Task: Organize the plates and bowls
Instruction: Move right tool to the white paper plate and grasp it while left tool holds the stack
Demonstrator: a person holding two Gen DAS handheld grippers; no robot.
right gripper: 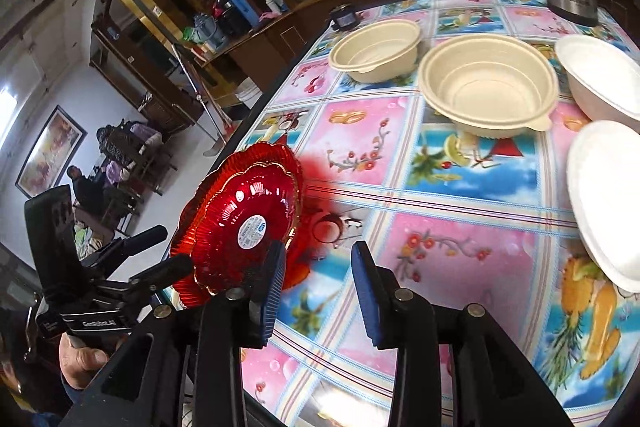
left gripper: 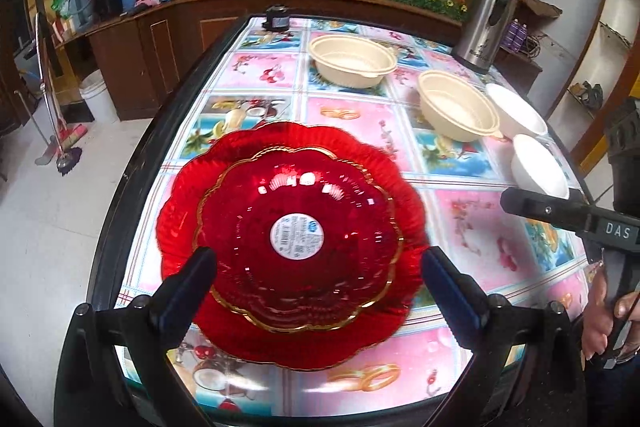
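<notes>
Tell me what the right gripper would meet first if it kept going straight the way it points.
Probably the bare patterned tablecloth. The right gripper is open and empty, angled down at the table, with the red plates off to its left and the nearer cream bowl farther ahead.

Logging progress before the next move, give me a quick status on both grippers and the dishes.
Left gripper open, empty, over stacked red scalloped glass plates. Right gripper open, empty. Two beige plastic bowls, two white foam bowls unstacked. Nothing in the way.
</notes>
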